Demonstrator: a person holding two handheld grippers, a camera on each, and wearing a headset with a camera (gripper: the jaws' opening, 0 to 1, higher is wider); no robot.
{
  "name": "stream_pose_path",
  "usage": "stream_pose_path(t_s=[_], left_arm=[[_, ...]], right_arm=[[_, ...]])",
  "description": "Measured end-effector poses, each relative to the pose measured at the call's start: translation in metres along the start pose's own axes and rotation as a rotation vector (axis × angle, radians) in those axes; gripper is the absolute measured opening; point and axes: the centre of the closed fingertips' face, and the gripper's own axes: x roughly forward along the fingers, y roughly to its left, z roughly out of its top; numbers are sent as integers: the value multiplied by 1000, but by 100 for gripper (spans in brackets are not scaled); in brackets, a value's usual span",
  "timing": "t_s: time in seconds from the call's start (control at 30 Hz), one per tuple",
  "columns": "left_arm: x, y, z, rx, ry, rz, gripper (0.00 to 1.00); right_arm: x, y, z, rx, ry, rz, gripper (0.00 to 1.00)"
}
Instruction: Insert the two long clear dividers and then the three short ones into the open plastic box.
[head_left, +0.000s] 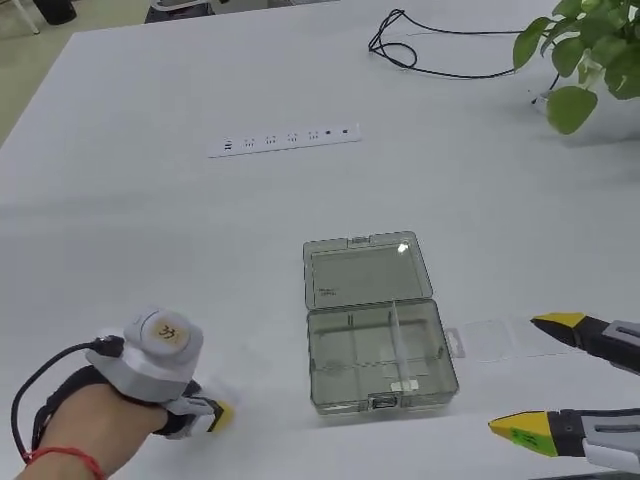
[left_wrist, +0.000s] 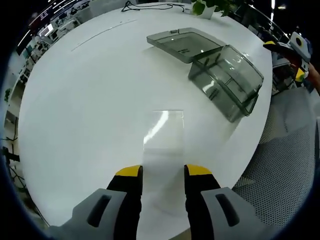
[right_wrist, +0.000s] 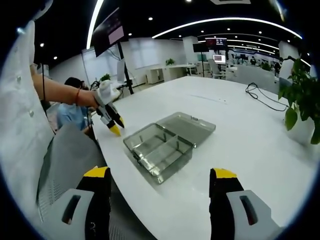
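White table (head_left: 120, 250) noted as the work surface; potted plant (head_left: 590, 60) seen at its far right corner, with a black cable (head_left: 440, 60) looped along the far edge and a white power strip (head_left: 285, 140) laid mid-surface, well apart from the box. Open plastic box (head_left: 312, 350) set close to the near edge, about midway along it; its lid (head_left: 365, 272) is folded back flat toward the far side. One long divider (head_left: 397, 335) is seen standing in the base. Right gripper (head_left: 540, 377) held off the near right edge, jaws spread wide and released, nothing between them. Left gripper (left_wrist: 164, 172) held low by the near left edge in a hand (head_left: 90, 420), jaws part-way apart and unclenched. A clear divider (left_wrist: 164, 127) lies flat on the surface, its near end in the gap between them. Loose clear dividers (head_left: 490, 338) are recorded flat on the surface just beside the box's right wall.
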Motion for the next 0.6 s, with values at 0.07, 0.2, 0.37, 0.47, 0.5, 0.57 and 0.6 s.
stream_pose_path(t_s=[0.07, 0.2, 0.37, 0.47, 0.5, 0.57, 0.6], left_arm=[[-1, 0, 0, -18, -9, -7, 31], [-1, -4, 0, -55, -31, -31, 31], [-2, -8, -1, -102, -60, -53, 31], [-3, -10, -2, -132, -84, -67, 31], [-4, -11, -2, -139, -89, -69, 31], [-6, -13, -1, -157, -112, -77, 31], [-7, -14, 0, -170, -125, -81, 31]], right_arm=[[0, 0, 0, -1, 0, 2, 81], [2, 2, 2, -7, 7, 6, 81], [4, 4, 6, -21, 13, 13, 81], [5, 5, 10, -27, 22, 15, 82], [6, 5, 11, -29, 22, 15, 82], [6, 6, 13, -27, 27, 17, 82], [7, 7, 15, -29, 26, 18, 82]])
